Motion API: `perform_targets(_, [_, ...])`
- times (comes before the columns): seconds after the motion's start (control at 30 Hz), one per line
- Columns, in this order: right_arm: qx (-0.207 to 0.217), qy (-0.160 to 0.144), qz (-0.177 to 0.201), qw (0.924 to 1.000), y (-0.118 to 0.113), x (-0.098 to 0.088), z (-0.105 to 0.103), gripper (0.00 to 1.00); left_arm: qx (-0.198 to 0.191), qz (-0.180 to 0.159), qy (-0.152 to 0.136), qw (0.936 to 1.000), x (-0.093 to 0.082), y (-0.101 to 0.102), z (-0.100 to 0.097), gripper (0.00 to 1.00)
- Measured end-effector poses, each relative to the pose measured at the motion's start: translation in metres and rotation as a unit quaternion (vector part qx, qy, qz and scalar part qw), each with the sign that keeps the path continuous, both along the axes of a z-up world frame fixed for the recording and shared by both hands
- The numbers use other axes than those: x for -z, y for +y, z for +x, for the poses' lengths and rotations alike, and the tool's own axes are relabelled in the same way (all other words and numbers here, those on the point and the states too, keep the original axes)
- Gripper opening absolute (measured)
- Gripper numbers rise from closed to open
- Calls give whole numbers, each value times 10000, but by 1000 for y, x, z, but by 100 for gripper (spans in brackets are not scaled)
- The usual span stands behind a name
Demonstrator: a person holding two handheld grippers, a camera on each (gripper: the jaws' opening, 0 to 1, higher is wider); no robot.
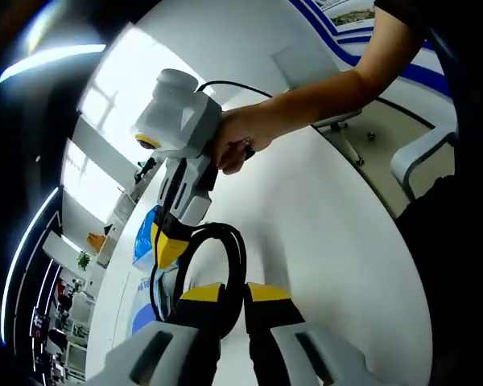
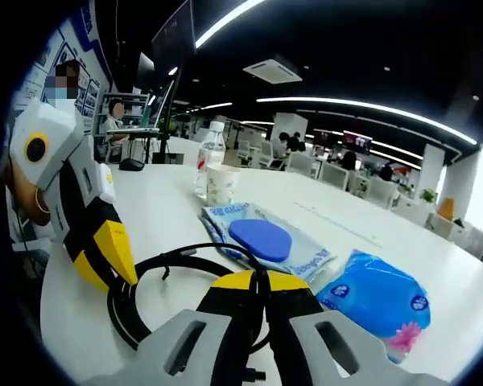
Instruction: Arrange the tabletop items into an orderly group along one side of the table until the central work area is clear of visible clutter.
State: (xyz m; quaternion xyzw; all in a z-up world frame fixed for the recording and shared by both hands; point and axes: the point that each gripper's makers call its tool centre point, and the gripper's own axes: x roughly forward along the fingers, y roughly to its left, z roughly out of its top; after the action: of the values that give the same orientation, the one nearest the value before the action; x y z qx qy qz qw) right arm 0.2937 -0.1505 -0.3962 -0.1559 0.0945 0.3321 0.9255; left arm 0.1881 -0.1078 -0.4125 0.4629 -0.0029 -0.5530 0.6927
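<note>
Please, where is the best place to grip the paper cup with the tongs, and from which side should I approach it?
Probably by its rim. The paper cup stands upright and open at the top, with the water bottle close on one side and the wet-wipe pack in front, so come from above, one jaw inside the wall.

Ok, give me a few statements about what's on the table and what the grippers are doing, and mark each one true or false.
1. Both grippers are shut on the black cable. True: left gripper, right gripper.
2. The paper cup lies tipped over. False: it stands upright.
3. A water bottle stands right by the cup. True.
4. The blue disc sits on the bare table. False: it rests on a flat blue packet.
5. A blue pouch lies on the table. True.
</note>
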Motion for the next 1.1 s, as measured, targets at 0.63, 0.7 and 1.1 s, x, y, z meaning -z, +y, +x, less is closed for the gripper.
perform_targets(0.63, [22,118,113,9999,1,14,17,2,-166,-7,70,9998,7,0,17,8])
perform_targets(0.7, [31,153,150,9998,1,15,18,2,-169,2,87,9998,9,0,18,8])
perform_targets(1.1, [94,341,88,9993,-2,27,17,2,-161,-9,233,9996,16,1,17,8])
